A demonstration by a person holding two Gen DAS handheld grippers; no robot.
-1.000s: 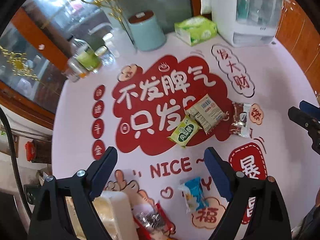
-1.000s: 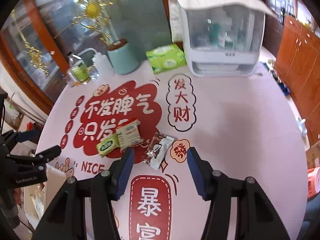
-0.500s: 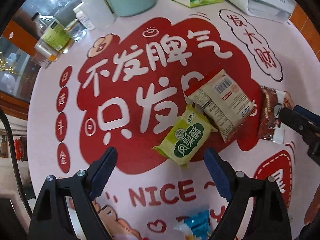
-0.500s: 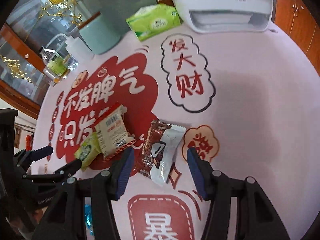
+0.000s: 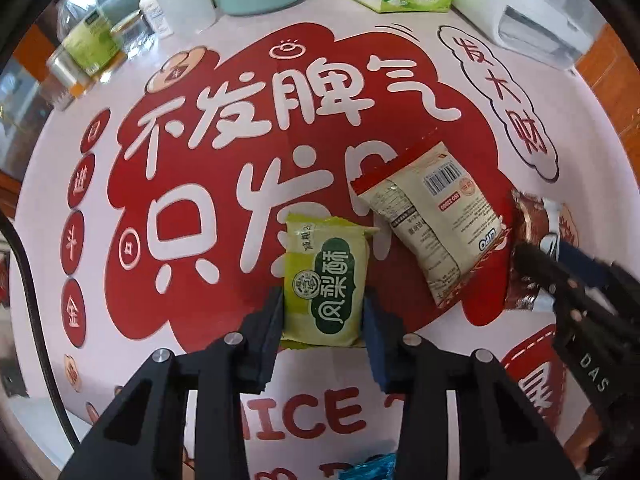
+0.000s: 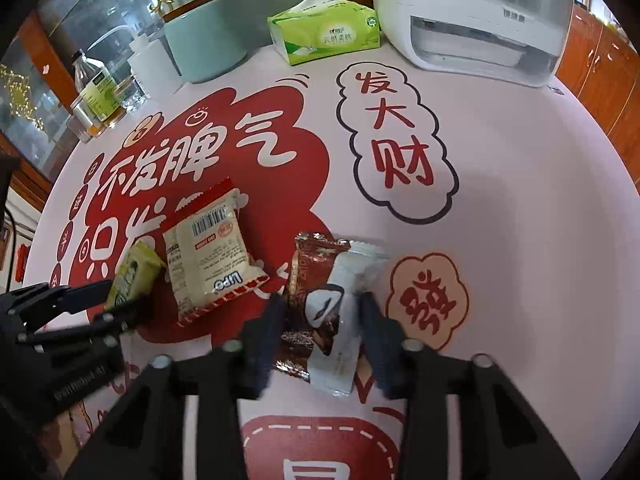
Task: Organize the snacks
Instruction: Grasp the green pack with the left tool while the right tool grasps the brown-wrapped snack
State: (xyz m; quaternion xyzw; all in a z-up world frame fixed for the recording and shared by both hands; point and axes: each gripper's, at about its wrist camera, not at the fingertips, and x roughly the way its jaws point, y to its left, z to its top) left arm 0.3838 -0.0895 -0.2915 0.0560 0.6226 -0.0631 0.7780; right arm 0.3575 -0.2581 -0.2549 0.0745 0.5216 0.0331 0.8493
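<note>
Both grippers have dropped to the surface (image 6: pixel 500 208), jaws just closing: the left gripper (image 5: pixel 323 312) pinches the green snack (image 5: pixel 326 276) at lower centre of its frame, the right gripper (image 6: pixel 322 316) brackets the brown snack (image 6: pixel 320 300), contact unclear; the cream packet (image 5: pixel 432 216) lies between.

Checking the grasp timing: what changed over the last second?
Both grippers came down onto the table. The left gripper has just closed on the green snack packet; the right gripper has been closing around the brown-and-white snack packet. The cream snack packet stayed put.
</note>
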